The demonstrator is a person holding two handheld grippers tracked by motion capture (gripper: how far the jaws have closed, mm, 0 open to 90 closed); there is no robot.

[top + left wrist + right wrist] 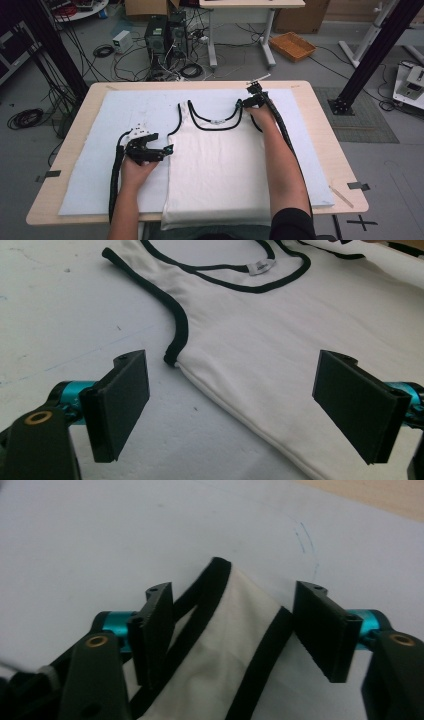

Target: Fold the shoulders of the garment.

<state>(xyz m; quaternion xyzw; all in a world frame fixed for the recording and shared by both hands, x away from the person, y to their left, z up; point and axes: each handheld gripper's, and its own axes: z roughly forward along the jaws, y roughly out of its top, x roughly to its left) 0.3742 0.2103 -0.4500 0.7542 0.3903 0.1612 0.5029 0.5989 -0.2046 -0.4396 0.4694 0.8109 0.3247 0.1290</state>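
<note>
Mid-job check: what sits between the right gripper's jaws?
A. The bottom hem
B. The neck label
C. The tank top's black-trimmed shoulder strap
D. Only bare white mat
C: in the right gripper view the shoulder strap of the tank top lies between the right gripper's jaws, not yet pinched.

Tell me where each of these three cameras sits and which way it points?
High view: above the person's side, looking forward and down on the table; both forearms, left hand-held gripper, right hand-held gripper.
Left gripper view: rides that gripper, facing the tank top side seam; open jaws.
Right gripper view: facing a shoulder strap between its jaws.
Shared: all show the tank top on white padding.
</note>
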